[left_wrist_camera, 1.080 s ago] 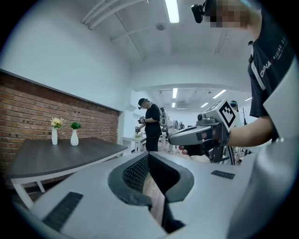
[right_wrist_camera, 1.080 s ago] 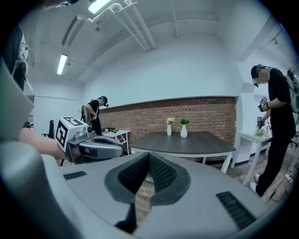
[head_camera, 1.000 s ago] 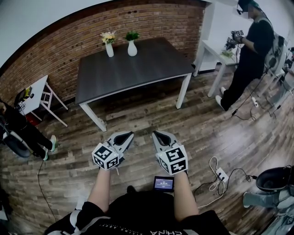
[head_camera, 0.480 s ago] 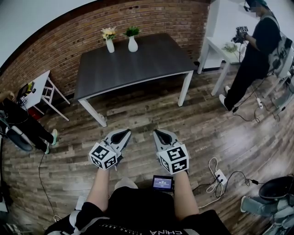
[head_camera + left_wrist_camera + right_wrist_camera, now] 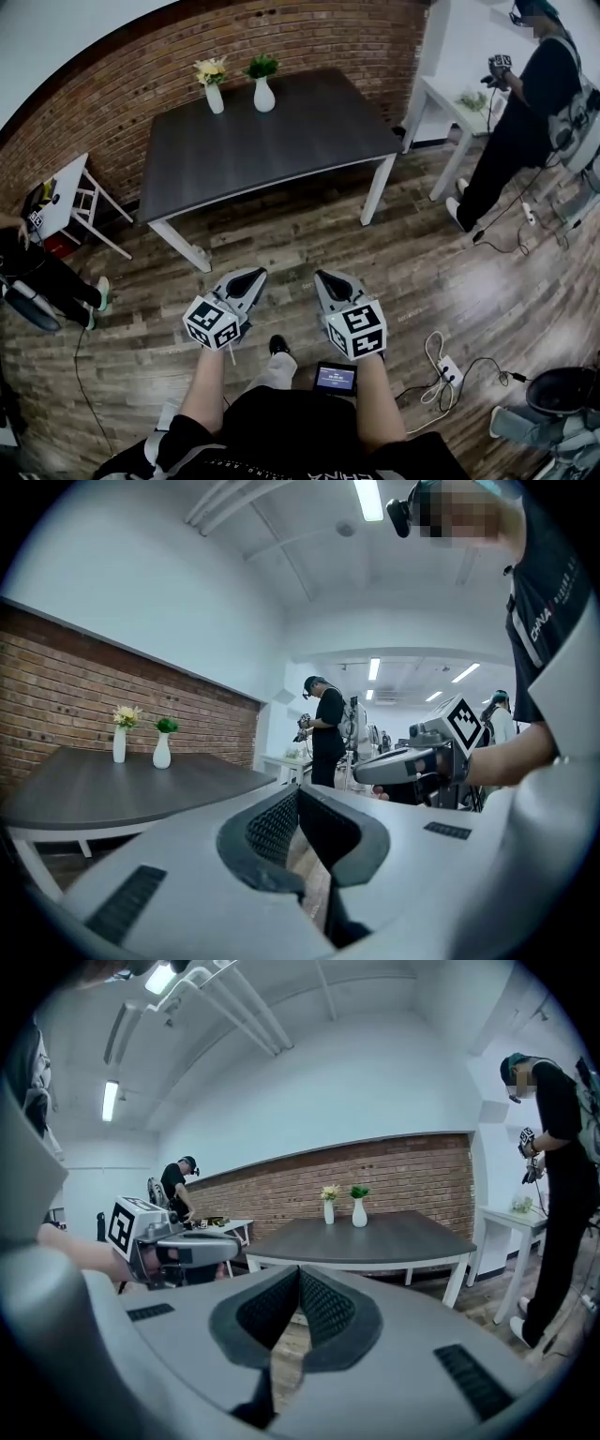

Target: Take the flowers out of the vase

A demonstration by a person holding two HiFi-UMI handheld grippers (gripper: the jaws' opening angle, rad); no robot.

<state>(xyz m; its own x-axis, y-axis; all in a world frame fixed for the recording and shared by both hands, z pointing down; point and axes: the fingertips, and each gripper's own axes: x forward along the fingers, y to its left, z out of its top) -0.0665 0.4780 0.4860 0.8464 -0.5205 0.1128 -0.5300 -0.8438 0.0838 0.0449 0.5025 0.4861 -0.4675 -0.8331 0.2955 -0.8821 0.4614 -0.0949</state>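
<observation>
Left tongs (image 5: pixel 246 277) and right tongs (image 5: pixel 330 278) are both closed tight on nothing, side by side above the wooden floor (image 5: pixel 422 244). Well apart from them, toward 12 o'clock, the white vase (image 5: pixel 215 98) with the yellow flowers (image 5: pixel 210 70) stands on the far edge of the dark table (image 5: pixel 281 141), a second vase (image 5: pixel 263 96) of green leaves (image 5: pixel 262 67) just at its 3 o'clock
</observation>
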